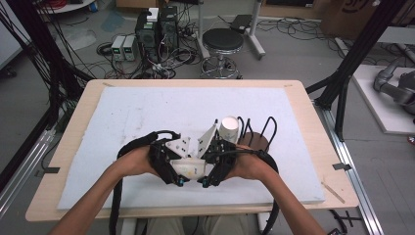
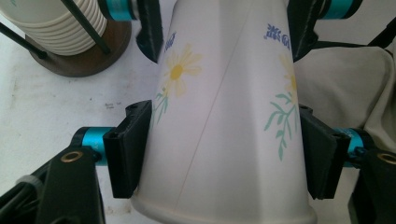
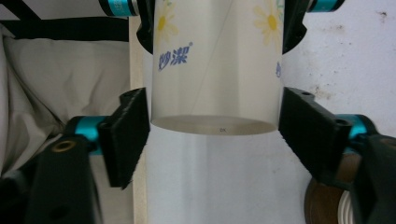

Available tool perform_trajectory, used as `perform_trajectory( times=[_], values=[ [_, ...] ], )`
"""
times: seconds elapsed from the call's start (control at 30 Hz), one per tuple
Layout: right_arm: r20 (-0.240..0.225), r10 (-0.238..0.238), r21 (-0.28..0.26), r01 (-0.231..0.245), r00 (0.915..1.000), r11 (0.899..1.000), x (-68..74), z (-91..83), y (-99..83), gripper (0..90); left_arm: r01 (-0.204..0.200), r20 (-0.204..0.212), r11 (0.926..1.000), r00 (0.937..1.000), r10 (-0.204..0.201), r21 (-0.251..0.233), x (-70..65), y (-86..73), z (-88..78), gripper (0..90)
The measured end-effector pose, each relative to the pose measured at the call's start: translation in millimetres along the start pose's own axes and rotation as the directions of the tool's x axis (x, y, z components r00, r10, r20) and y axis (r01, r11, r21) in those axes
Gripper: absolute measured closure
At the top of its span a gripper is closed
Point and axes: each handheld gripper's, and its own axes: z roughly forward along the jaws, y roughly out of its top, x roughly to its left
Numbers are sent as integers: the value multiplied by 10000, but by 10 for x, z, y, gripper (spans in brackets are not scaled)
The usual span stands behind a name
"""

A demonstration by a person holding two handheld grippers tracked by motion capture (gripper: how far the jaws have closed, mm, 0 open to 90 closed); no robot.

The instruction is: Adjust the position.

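A white paper cup [image 1: 190, 169] printed with yellow daisies lies level between my two grippers, low over the near middle of the table. My left gripper [image 1: 180, 165] is shut on its wide rim end; in the left gripper view its pads press both sides of the cup [image 2: 224, 116], around the left gripper [image 2: 224, 151]. My right gripper [image 1: 209, 165] holds the narrow base end; in the right gripper view the pads of the right gripper [image 3: 215, 133] touch both sides of the cup [image 3: 215, 79], whose recessed bottom faces the camera.
A stack of white cups [image 1: 229, 129] sits in a black wire holder with a round brown base [image 1: 258, 143], just behind the right hand. A white foam sheet [image 1: 147, 112] covers the wooden table [image 1: 78, 122]. A stool [image 1: 222, 41] and computers stand on the floor beyond.
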Motion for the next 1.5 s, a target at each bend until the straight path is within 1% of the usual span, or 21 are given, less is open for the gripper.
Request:
perform_trajectory(
  times=[0.17, 0.23, 0.37, 0.4, 0.47, 0.53, 0.57, 0.63, 0.73, 0.77, 0.8, 0.83, 0.9, 1.0, 1.07, 1.1, 1.17, 1.33, 1.37, 1.43, 1.5],
  values=[
    [31, -148, 81, 148, 9999, 9999, 10, 13, 19, 357, 3, -29, 10000, 10000, -3, -23, -4, -4, 0, 281],
    [61, -107, 76, 107, 9999, 9999, 15, 14, 18, 363, 225, -1, 9995, 9997, -225, -218, -15, -12, 10, 281],
    [61, -101, 72, 101, 9999, 9999, 12, 13, 18, 367, 49, -1, 10000, 10000, -49, -86, 1, -14, 2, 278],
    [58, -108, 91, 108, 9999, 9999, 11, 11, 18, 367, 159, 39, 9995, 9999, -158, -261, -7, -20, 11, 274],
    [11, -110, 90, 110, 9999, 9999, 9, 11, 15, 367, 45, 81, 9990, 10000, -42, -455, 1, -32, 15, 233],
    [7, -131, 94, 130, 9999, 9999, 12, 13, 14, 367, 518, 214, 9968, 9985, -506, -616, 22, -41, 11, 22],
    [27, -130, 95, 130, 9999, 9999, 11, 15, 13, 367, 586, 298, 9954, 9980, -565, -759, 29, -51, 2, 22],
    [-16, -104, 86, 104, 9999, 9999, 5, 18, 8, 367, 377, 110, 9959, 9993, -369, -819, 31, -61, -20, 22],
    [-41, -70, 98, 70, 10000, 9999, 4, 16, 6, 367, 294, 128, 9948, 9995, -282, -971, 24, -69, -39, 22],
    [-24, -70, 87, 70, 10000, 9999, 4, 15, 6, 367, 368, 89, 9935, 9993, -361, -1074, 16, -69, -43, 22],
    [-8, -111, 65, 111, 9999, 9999, -2, 14, 5, 367, 213, 19, 9936, 9998, -212, -1111, 21, -72, -55, 22],
    [5, -94, 53, 94, 10000, 9999, -1, 12, 1, 367, 91, -97, 9920, 9999, -104, -1258, 19, -79, -72, 23],
    [74, -124, -98, 125, 9999, 9999, 0, -1, -17, 367, 293, -172, 9851, 9993, -326, -1695, 18, -110, -110, 24],
    [72, 0, -578, 4, 10000, 9983, 4, -30, -93, 367, 370, -328, 9677, 9984, -467, -2495, 11, -201, -184, 24],
    [161, 117, -956, -101, 9998, 9954, 5, -50, -163, 367, 418, -417, 9496, 9975, -575, -3106, 0, -275, -235, 24],
    [208, 198, -1199, -172, 9996, 9926, 6, -60, -201, 367, 465, -452, 9381, 9968, -659, -3432, -10, -315, -254, 24],
    [226, 396, -1708, -351, 9990, 9847, 12, -80, -276, 367, 448, -655, 9209, 9950, -760, -3873, -25, -389, -290, 24],
    [287, 713, -2930, -598, 9970, 9543, 25, -98, -449, 367, 504, -908, 8693, 9899, -1087, -4916, -52, -574, -327, 24],
    [303, 769, -3175, -633, 9966, 9462, 29, -96, -480, 367, 575, -901, 8553, 9886, -1207, -5149, -61, -604, -323, 24],
    [338, 797, -3495, -629, 9962, 9348, 36, -88, -527, 367, 613, -937, 8344, 9865, -1340, -5478, -73, -665, -310, 24],
    [454, 868, -3897, -624, 9952, 9188, 50, -73, -579, 367, 639, -1003, 8169, 9840, -1474, -5733, -86, -715, -287, 23]
  ],
)
